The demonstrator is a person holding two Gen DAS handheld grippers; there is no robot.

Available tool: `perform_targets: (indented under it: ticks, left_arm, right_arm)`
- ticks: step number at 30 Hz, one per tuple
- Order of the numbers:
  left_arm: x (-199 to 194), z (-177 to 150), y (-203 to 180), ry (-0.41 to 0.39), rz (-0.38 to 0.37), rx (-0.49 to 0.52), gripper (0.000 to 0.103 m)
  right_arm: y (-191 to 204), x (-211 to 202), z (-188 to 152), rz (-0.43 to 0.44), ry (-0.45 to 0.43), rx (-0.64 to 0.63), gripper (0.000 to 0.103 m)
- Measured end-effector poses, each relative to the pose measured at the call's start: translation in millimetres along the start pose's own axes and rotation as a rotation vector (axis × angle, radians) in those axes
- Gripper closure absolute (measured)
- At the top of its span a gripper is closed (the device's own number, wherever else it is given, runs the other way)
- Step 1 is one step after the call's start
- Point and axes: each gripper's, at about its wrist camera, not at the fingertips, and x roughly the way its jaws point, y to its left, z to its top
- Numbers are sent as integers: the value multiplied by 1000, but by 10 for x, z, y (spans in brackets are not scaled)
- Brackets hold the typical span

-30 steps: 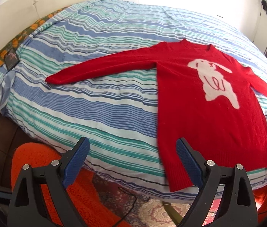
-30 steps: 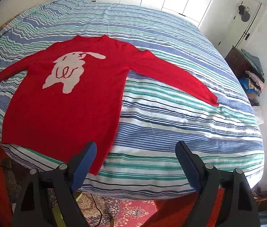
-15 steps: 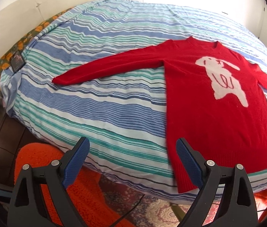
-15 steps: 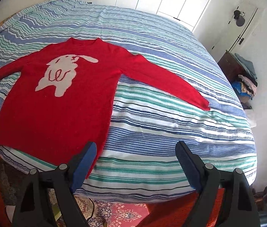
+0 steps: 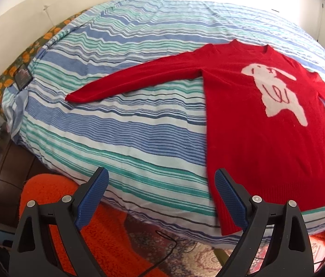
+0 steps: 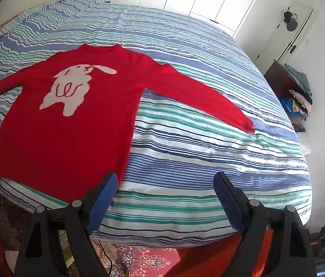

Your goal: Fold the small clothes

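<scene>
Red knit sweater (image 5: 270,143) with white rabbit motif, spread flat, front up, sleeves out, on striped bed (image 5: 121,138). Left hand-held gripper (image 5: 161,198) and right hand-held gripper (image 6: 165,199) both spread wide, empty, near hem. Soft, light, limp, probably stretchy; best pinched at cuff (image 6: 249,127) or hem corner (image 5: 228,227).

Red sweater (image 5: 266,143) with white rabbit lies flat, unfolded, sleeves outspread.
</scene>
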Motion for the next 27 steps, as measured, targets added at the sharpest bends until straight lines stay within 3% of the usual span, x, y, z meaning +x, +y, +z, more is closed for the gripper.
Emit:
perform_targets:
  ticks: [27]
  left_arm:
    - [98,12,-8,22,23,3,9]
  right_arm:
    - [-35,99,48,-10,16,1,18]
